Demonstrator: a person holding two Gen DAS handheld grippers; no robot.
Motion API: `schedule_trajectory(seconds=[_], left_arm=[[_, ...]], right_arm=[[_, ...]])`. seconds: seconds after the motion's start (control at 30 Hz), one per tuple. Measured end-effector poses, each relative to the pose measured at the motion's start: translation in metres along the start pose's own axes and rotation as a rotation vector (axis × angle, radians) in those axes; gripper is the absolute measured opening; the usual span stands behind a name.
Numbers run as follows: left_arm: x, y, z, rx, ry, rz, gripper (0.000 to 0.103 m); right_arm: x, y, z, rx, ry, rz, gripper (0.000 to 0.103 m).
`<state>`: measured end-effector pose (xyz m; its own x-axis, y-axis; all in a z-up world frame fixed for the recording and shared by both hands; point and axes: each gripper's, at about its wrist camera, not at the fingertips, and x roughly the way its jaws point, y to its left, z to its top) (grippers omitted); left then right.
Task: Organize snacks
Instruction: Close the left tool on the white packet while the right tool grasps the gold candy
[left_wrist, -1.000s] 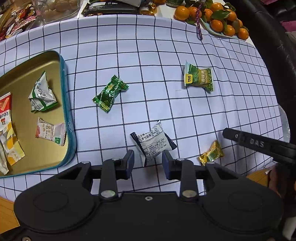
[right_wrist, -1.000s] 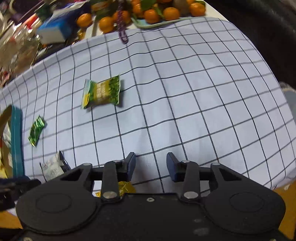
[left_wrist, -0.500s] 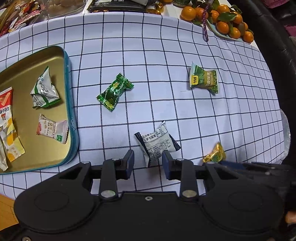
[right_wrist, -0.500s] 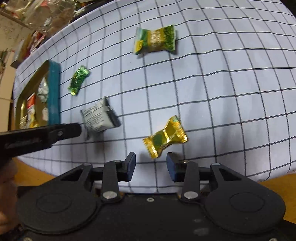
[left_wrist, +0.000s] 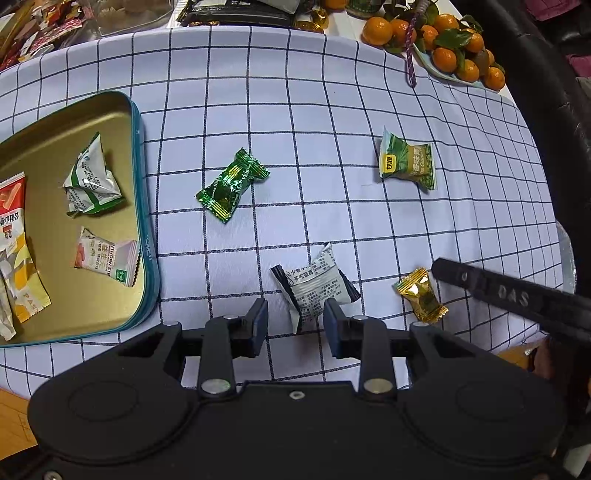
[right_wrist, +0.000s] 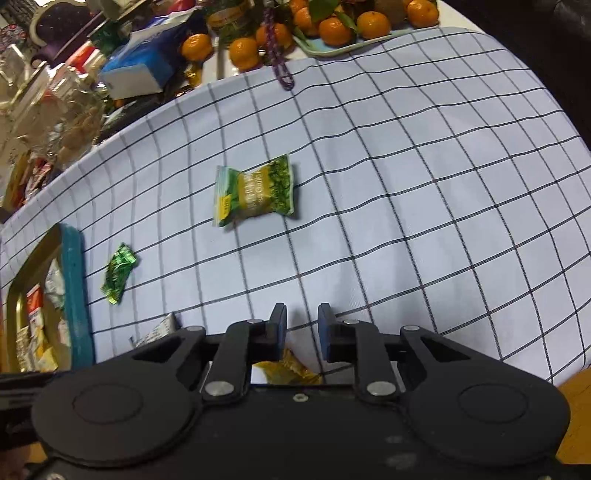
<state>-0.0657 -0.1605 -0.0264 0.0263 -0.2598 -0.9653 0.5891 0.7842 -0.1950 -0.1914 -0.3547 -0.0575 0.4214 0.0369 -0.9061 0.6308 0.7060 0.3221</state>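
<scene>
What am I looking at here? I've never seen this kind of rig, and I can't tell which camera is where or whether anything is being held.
There is no robot. A person holds a two-finger gripper in each hand, and each gripper has a fisheye camera looking along its fingers.

The left wrist view shows the left gripper, open and holding nothing, with a white packet lying just ahead of its fingers. The black bar at the right of that view is the other tool.

The right wrist view shows the right gripper, also open and empty. A gold candy lies mostly hidden beneath it.

On the checked cloth also lie a green candy and a green-yellow packet. The tin at the left already contains several snacks.
</scene>
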Motion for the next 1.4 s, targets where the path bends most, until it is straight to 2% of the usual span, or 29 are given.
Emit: schedule_trajectory(seconds=[0.1, 0.2, 0.37, 0.4, 0.43, 0.5, 0.73, 0.97, 1.23, 1.4], left_arm=[[0.000, 0.001, 0.000, -0.008, -0.002, 0.000, 0.041], [0.002, 0.000, 0.000, -0.009, 0.005, 0.002, 0.041], [0.003, -0.002, 0.000, -0.001, 0.003, -0.004, 0.041], [0.003, -0.003, 0.000, 0.003, 0.002, -0.008, 0.041], [0.003, -0.004, 0.001, 0.007, 0.002, -0.011, 0.041], [0.004, -0.007, 0.001, 0.016, 0.002, -0.017, 0.041], [0.016, -0.016, 0.008, 0.005, 0.012, -0.017, 0.041], [0.029, -0.019, 0.013, -0.026, 0.014, 0.038, 0.041], [0.034, -0.017, 0.014, -0.042, 0.002, 0.062, 0.047], [0.036, -0.019, 0.016, -0.043, 0.001, 0.070, 0.049]], right_arm=[[-0.007, 0.009, -0.008, -0.073, 0.002, 0.051, 0.041], [-0.004, 0.023, -0.015, -0.169, 0.008, 0.035, 0.041], [0.011, 0.038, -0.028, -0.314, 0.041, -0.037, 0.041], [0.013, 0.039, -0.030, -0.335, 0.038, -0.057, 0.038], [0.015, 0.040, -0.032, -0.354, 0.033, -0.071, 0.027], [0.016, 0.040, -0.033, -0.376, 0.023, -0.083, 0.022], [0.005, 0.017, -0.011, -0.219, -0.069, -0.115, 0.019], [0.005, -0.010, 0.007, -0.050, -0.117, -0.148, 0.019], [0.014, -0.023, 0.009, 0.021, -0.103, -0.142, 0.020], [0.018, -0.022, 0.009, 0.017, -0.098, -0.148, 0.022]])
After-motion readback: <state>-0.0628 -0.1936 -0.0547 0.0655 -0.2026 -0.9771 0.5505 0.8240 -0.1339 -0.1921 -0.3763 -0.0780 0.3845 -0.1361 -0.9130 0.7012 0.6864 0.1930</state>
